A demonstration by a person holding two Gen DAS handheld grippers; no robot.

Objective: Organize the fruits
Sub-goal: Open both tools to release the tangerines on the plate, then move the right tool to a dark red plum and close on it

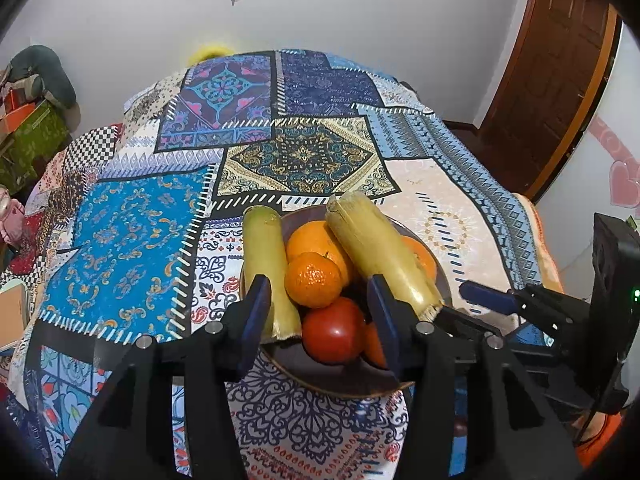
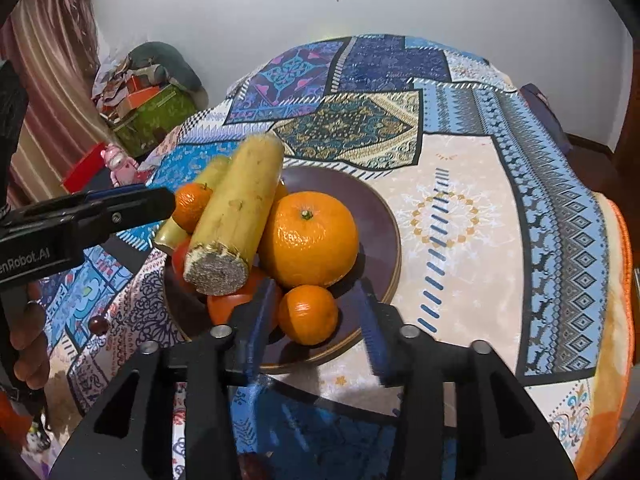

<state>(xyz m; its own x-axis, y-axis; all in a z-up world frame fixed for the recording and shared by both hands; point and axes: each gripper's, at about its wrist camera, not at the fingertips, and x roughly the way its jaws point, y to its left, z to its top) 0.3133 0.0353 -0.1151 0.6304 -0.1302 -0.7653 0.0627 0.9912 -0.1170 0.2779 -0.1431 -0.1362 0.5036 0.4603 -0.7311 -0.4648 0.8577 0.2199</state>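
Observation:
A dark brown plate (image 1: 352, 380) (image 2: 380, 216) on the patchwork cloth holds two yellow-green sugarcane pieces (image 1: 264, 268) (image 1: 376, 252) (image 2: 236, 216), a large orange (image 1: 316, 240) (image 2: 308, 240), a small mandarin (image 1: 314, 280) (image 2: 192, 204), another mandarin (image 2: 308, 314) and a red tomato (image 1: 334, 330) (image 2: 236, 304). My left gripper (image 1: 320, 320) is open, its fingers straddling the near fruits. My right gripper (image 2: 316, 328) is open over the plate's near edge, around the mandarin. The right gripper also shows at the right in the left wrist view (image 1: 484, 298).
The patchwork tablecloth (image 1: 132, 224) (image 2: 500, 184) covers a round table. A wooden door (image 1: 560, 64) stands at the right. Boxes and clutter (image 2: 152, 112) lie on the floor at the left. A small dark round fruit (image 2: 98, 325) lies on the cloth left of the plate.

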